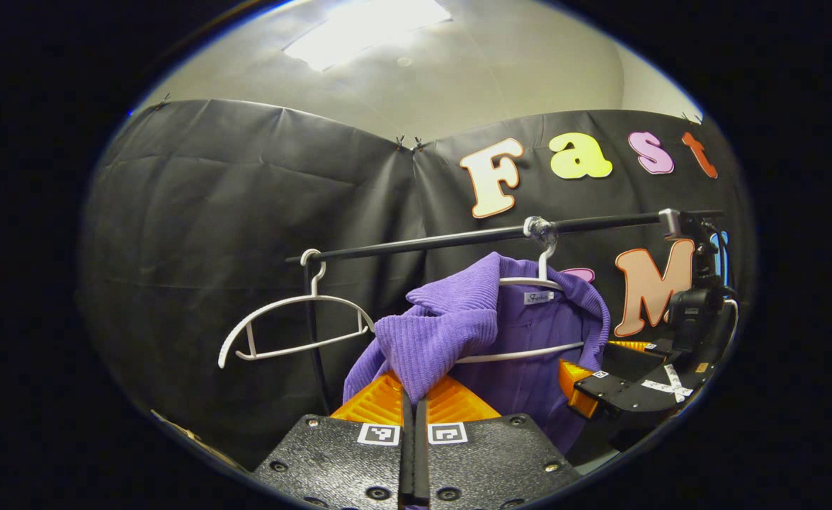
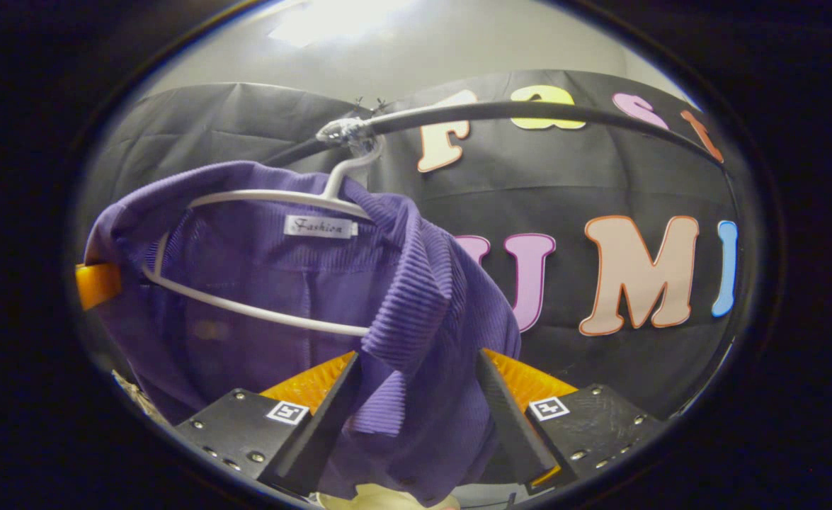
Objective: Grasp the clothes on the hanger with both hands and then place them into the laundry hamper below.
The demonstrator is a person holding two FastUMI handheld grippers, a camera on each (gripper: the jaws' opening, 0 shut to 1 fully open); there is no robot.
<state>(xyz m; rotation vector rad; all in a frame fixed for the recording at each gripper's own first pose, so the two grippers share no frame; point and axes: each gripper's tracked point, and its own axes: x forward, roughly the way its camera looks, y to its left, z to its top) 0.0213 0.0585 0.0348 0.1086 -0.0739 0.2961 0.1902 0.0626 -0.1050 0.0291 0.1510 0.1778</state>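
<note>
A purple knit garment (image 1: 522, 319) hangs on a white hanger (image 1: 529, 353) hooked over a black rail (image 1: 458, 241). My left gripper (image 1: 413, 404) is shut on a bunched fold of the garment's near shoulder, which drapes over its fingertips. In the right gripper view the same garment (image 2: 267, 276) hangs from its hanger (image 2: 260, 308) at upper left. My right gripper (image 2: 416, 397) is open, and the garment's other shoulder and sleeve hang down between its spread fingers. The right gripper (image 1: 585, 386) also shows beside the garment in the left gripper view.
An empty white hanger (image 1: 295, 326) hangs at the rail's left end, above a black upright post (image 1: 314, 340). A clamp and stand (image 1: 692, 283) hold the rail's right end. A pale object (image 2: 387, 499) peeks out under the garment at the bottom edge.
</note>
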